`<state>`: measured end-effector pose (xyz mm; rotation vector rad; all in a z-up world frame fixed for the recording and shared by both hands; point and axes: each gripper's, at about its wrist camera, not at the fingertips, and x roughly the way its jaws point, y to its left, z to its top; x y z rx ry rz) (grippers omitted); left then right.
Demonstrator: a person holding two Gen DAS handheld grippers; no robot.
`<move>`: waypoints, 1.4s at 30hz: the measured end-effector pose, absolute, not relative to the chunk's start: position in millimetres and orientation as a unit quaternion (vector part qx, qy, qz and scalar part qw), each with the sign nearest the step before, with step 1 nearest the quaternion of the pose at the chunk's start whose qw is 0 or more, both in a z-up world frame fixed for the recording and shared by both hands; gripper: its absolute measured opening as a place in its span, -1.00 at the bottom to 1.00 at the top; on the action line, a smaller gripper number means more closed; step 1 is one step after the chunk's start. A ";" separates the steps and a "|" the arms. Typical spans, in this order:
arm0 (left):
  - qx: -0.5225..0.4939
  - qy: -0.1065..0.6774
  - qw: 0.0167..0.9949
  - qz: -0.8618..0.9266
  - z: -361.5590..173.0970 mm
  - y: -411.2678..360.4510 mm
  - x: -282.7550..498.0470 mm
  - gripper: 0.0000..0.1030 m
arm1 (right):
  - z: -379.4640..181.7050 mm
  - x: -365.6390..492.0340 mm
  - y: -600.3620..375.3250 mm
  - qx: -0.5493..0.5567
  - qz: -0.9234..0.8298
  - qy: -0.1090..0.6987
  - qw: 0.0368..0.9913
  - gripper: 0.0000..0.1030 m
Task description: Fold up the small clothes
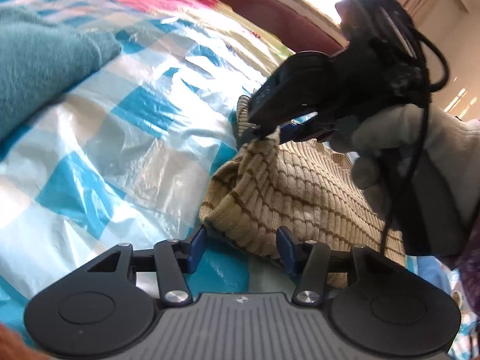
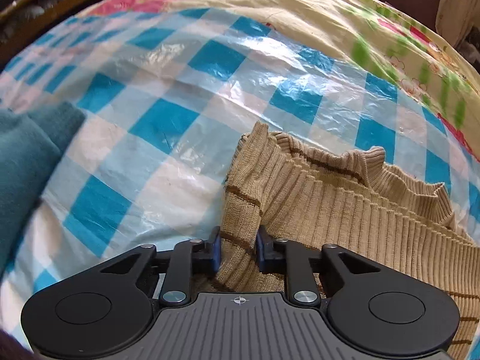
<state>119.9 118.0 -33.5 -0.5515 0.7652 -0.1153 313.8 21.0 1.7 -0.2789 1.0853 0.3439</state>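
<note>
A tan ribbed knit garment (image 1: 294, 198) with thin brown stripes lies bunched on the blue-and-white checked plastic sheet (image 1: 120, 138). My left gripper (image 1: 241, 249) is open, its blue pads either side of the garment's near folded edge. My right gripper (image 1: 267, 135), held in a white-gloved hand, pinches a raised corner of the garment. In the right wrist view the right gripper (image 2: 238, 250) is shut on a strip of the tan garment (image 2: 345, 198), which spreads to the right over the sheet (image 2: 180, 90).
A teal fleece garment (image 1: 45, 69) lies at the left, also in the right wrist view (image 2: 27, 162). A floral pink and cream cover (image 2: 330, 9) lies beyond the sheet. A dark red headboard (image 1: 270, 9) and a bright window stand behind.
</note>
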 end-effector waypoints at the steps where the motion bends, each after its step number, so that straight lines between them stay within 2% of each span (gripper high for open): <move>1: -0.262 0.365 0.892 -0.054 -33.7 117.3 120.3 0.15 | 5.6 312.5 16.9 -0.123 0.166 0.510 0.835 -0.66; 5: -0.242 0.355 0.901 -0.056 -32.8 108.5 123.9 0.20 | 20.1 308.1 -3.9 -0.081 0.180 0.504 0.841 -0.67; 10: -0.188 0.336 0.921 -0.060 -29.5 87.4 130.7 0.17 | 32.7 305.2 -32.4 -0.028 0.190 0.498 0.846 -0.68; 12: -0.200 0.340 0.916 -0.069 -27.8 83.5 135.2 -0.06 | 35.8 303.6 -44.0 -0.011 0.194 0.495 0.847 -0.68; 14: -0.210 0.333 0.916 -0.079 -25.1 79.0 137.9 -0.50 | 37.2 302.4 -56.3 0.005 0.193 0.494 0.848 -0.68; 16: -0.196 0.318 0.924 -0.087 -19.5 68.3 139.3 -0.54 | 36.5 303.5 -69.7 0.020 0.190 0.497 0.847 -0.68; 21: -0.128 0.306 0.934 -0.130 -17.5 36.0 138.8 -0.56 | 28.0 312.7 -93.8 0.050 0.173 0.510 0.841 -0.55; 22: -0.122 0.309 0.934 -0.134 -19.0 31.7 139.5 -0.56 | 26.6 314.6 -94.6 0.054 0.173 0.513 0.839 -0.47; 25: -0.129 0.318 0.929 -0.141 -23.3 35.7 142.9 -0.56 | 22.7 321.5 -90.4 0.068 0.169 0.522 0.833 -0.03; 28: -0.138 0.322 0.926 -0.142 -23.9 38.5 145.0 -0.56 | 17.2 327.2 -71.3 0.033 0.161 0.528 0.833 0.15; 32: -0.115 0.323 0.928 -0.144 -25.7 30.8 142.4 -0.56 | 17.4 323.4 -39.5 -0.044 0.156 0.518 0.840 0.19; 37: -0.112 0.322 0.928 -0.148 -24.6 28.0 141.0 -0.55 | 24.0 317.7 -14.0 -0.090 0.168 0.511 0.838 0.27; 42: -0.115 0.325 0.927 -0.150 -26.0 29.3 142.8 -0.56 | 5.2 318.9 8.6 -0.156 0.144 0.524 0.825 0.30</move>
